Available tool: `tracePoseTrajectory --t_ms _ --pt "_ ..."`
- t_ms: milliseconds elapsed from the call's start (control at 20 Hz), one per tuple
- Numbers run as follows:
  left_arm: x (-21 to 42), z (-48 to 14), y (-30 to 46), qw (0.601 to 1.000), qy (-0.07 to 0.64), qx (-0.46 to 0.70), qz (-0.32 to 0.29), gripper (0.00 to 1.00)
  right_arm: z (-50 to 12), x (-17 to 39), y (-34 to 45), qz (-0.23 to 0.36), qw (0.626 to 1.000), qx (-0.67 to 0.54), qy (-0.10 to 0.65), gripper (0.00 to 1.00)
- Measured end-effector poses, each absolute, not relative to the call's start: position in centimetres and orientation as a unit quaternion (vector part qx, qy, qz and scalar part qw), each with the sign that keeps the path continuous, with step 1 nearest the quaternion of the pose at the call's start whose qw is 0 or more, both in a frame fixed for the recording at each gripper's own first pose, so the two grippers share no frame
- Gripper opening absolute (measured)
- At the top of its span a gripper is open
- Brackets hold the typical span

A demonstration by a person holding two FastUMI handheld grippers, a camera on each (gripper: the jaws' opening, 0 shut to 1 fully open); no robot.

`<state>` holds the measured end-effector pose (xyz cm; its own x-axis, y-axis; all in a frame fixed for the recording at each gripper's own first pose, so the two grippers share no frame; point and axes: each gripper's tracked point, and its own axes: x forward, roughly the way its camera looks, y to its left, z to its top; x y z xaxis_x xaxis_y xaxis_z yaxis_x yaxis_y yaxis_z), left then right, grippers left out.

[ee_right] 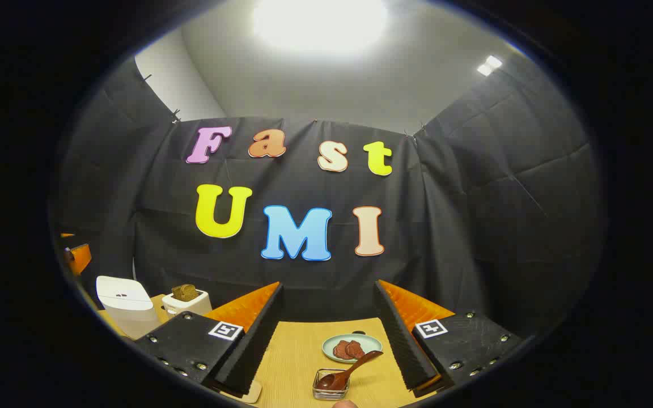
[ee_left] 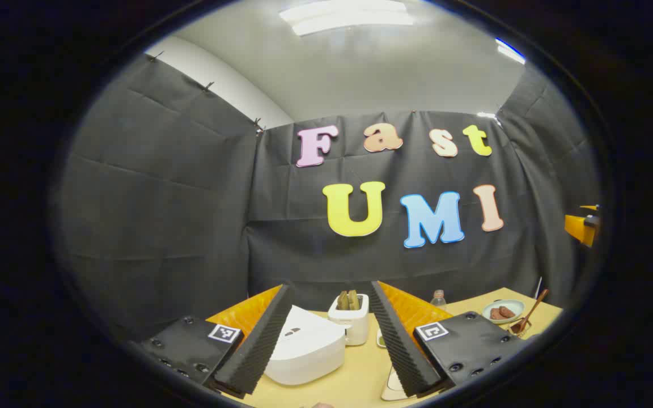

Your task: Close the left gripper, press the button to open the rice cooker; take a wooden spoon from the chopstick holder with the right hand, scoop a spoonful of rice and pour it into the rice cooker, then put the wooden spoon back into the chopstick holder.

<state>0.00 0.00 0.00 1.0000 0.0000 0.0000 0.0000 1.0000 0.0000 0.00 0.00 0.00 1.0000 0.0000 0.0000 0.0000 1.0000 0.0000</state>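
Note:
In the left gripper view my left gripper (ee_left: 331,289) stands open above the table. Between its fingers, lower down, sits the white rice cooker (ee_left: 304,347) with its lid down. The wooden spoon (ee_left: 529,313) leans in a small holder (ee_left: 516,328) far to the right. In the right gripper view my right gripper (ee_right: 328,286) is open too, with nothing between its fingers. Just below it the wooden spoon (ee_right: 350,369) rests with its bowl in a small clear holder (ee_right: 331,387). The rice cooker (ee_right: 125,303) shows at the far left, with the left gripper (ee_right: 77,256) beyond it.
A white toaster (ee_left: 352,320) with bread slices stands behind the cooker, a small bottle (ee_left: 439,297) to its right. A pale green plate (ee_right: 352,347) with brown slices lies behind the spoon holder. A pale flat object (ee_left: 393,386) lies on the wooden table (ee_right: 292,357).

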Motion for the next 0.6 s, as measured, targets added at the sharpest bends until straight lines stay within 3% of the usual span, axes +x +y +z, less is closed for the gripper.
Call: tracePoseTrajectory --t_ms 600 --pt "0.43 0.37 -0.33 1.000 -0.001 0.012 0.003 0.95 -0.33 0.60 -0.27 0.003 1.000 0.002 0.004 0.95"
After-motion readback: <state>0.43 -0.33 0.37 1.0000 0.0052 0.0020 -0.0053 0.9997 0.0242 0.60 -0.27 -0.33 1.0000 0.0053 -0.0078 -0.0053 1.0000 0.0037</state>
